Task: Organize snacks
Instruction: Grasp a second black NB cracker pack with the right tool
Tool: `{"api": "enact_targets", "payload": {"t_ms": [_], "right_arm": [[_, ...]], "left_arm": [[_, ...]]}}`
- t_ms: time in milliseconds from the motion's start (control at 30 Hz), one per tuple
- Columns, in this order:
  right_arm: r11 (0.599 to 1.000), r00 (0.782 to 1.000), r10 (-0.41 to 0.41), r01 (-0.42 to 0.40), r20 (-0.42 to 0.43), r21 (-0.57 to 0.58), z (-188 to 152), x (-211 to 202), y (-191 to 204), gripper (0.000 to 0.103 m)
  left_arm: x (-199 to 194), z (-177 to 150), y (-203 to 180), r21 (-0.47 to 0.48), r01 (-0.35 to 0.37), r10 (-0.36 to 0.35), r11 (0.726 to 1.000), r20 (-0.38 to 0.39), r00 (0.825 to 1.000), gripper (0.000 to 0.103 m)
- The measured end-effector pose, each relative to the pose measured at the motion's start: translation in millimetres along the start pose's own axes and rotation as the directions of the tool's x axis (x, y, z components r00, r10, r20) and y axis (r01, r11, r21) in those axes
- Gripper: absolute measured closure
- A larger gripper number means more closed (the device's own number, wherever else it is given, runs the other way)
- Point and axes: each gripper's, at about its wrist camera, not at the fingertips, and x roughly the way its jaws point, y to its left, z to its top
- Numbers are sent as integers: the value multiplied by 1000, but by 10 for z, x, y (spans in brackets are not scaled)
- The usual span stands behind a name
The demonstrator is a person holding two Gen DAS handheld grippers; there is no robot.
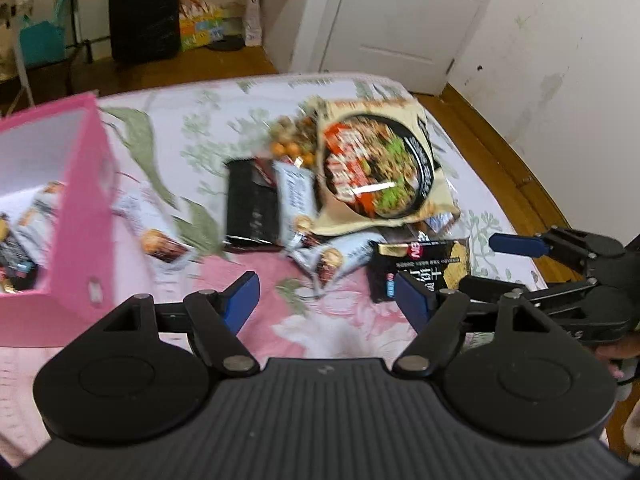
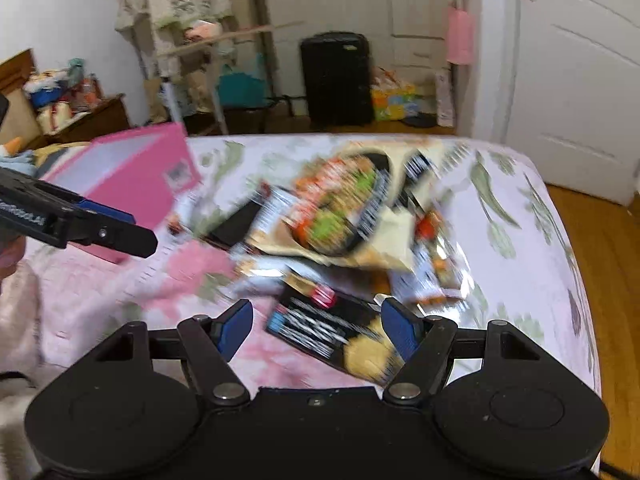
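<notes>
Both tongs (image 1: 326,300) (image 2: 316,330) wide open, empty, over floral bedspread (image 1: 192,128) with snacks (image 1: 376,168).

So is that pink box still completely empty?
No. In the left wrist view the pink box stands open on the bed, and a few snack packets already lie inside it.

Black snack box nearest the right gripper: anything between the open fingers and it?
Nothing visible. The black snack box lies flat on the bedspread just ahead of the right gripper, jaws open and empty. Only its far edge tucks under the snack pile, near the noodle bag.
</notes>
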Motion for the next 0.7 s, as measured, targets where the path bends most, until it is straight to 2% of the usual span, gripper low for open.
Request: {"api": "enact_targets", "payload": {"t_ms": [133, 267, 333, 467, 533, 700], "right_arm": [[995, 1000, -28, 29, -4, 92, -144, 178, -186, 27], [982, 998, -57, 56, 1, 179, -189, 284, -339, 27], [968, 999, -42, 44, -12, 248, -225, 343, -458, 28], [926, 999, 17, 2, -45, 378, -298, 440, -618, 55], [920, 998, 22, -1, -51, 393, -316, 447, -611, 58], [920, 996, 12, 26, -93, 392, -283, 388, -502, 59]], "left_arm": [[388, -57, -87, -31, 44, -46, 999, -44, 998, 33], [667, -113, -165, -60, 71, -73, 996, -43, 996, 34], [792, -140, -203, -70, 72, -75, 995, -45, 996, 40], [1000, -190, -292, -42, 87, -89, 995, -51, 995, 50], [1057, -219, -332, -37, 127, -130, 991, -62, 990, 63], [980, -235, -376, -31, 136, -139, 990, -106, 985, 67]]}}
